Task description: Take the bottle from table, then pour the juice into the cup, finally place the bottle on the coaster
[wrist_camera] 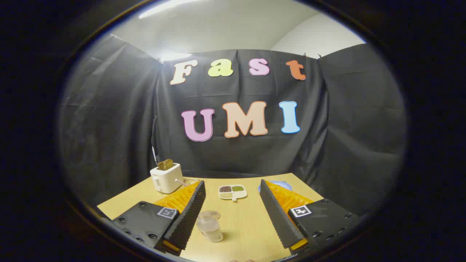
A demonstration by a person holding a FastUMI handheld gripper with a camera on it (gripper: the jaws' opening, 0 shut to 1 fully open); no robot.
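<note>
The tool (233, 189) hangs above a light wooden tabletop (247, 225) with its two ridged fingers (191, 214) spread wide apart, gripping nothing. A square black-and-white marker (166, 212) sits on the housing behind the left finger, and a matching marker (301, 211) sits behind the right one.

Between the fingers, close to the left one, stands a small clear plastic bottle (210, 227) with a pale, near-colourless fill. It is upright on the tabletop and neither finger touches it. Just behind the bottle and partly hidden by it is a clear round item (214, 214), possibly a transparent cup; the fisheye blur leaves its exact shape uncertain.

Further ahead, beyond the fingertips and roughly centred between them, lies a small white divided dish (232, 192) whose compartments hold dark, green and pale grains or seeds. To the left, beyond the left finger, a white two-slot toaster (166, 177) stands near the back edge of the tabletop with a brown slice of toast (165, 164) poking up from a slot. Beyond the right finger, a pale blue round plate (282, 185) shows partly past the fingertip; whether it serves as the coaster cannot be told.

Black cloth (346, 145) walls the booth behind and beside the tabletop.
</note>
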